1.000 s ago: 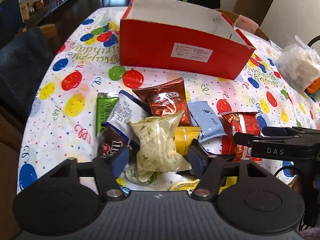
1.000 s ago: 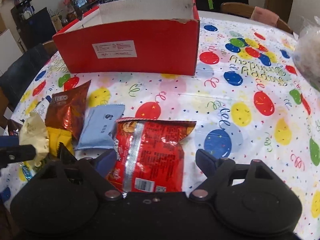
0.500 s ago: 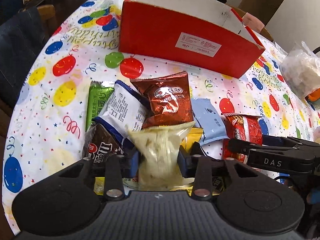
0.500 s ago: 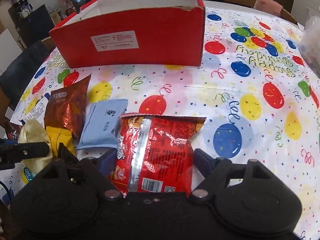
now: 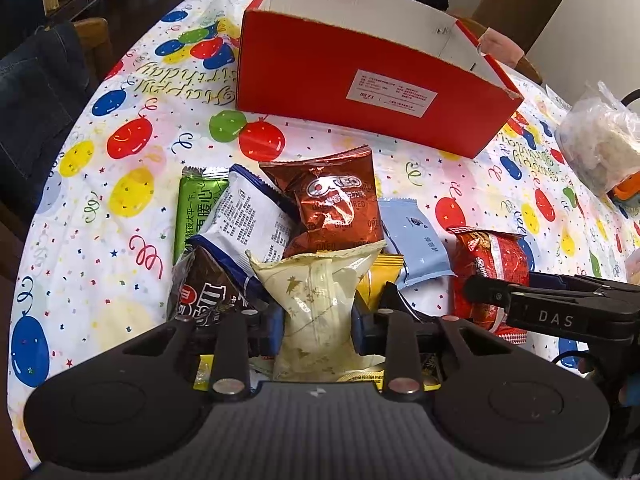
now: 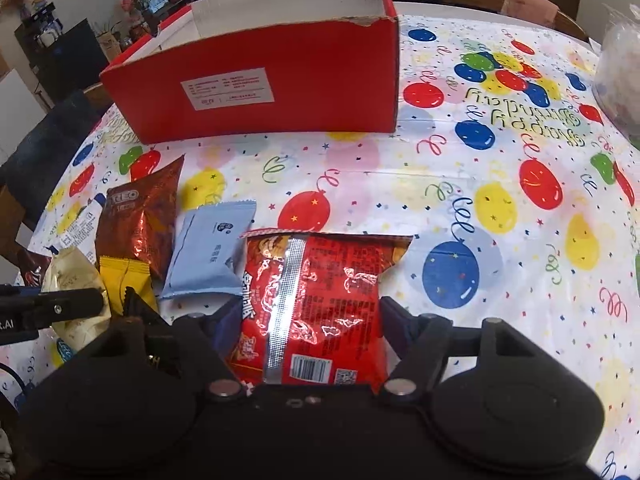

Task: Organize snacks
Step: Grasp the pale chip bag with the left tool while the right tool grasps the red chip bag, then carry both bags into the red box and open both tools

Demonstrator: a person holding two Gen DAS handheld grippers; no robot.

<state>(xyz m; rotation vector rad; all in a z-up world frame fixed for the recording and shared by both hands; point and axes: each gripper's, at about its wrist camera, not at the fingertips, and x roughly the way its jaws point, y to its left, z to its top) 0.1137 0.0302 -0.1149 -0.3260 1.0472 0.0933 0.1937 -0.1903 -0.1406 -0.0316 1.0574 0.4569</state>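
We clamped our left gripper (image 5: 318, 326) on the cream packet (image 5: 318, 300); our right gripper (image 6: 310, 326) squeezed the red packet (image 6: 320, 300) between its fingers.

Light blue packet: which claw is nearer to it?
Right. The right claw, around the red snack bag, sits just beside the light blue packet; the left claw, gripping the cream packet, is farther.

A cream packet (image 5: 316, 300) with gold specks is lying near a copper-brown Oreo bag (image 5: 340, 200), a pale blue packet (image 5: 420, 244) (right of it) and a glossy red bag (image 6: 316, 300); a red box (image 5: 360, 92) is standing far on the balloon-patterned white tablecloth (image 5: 100, 200).
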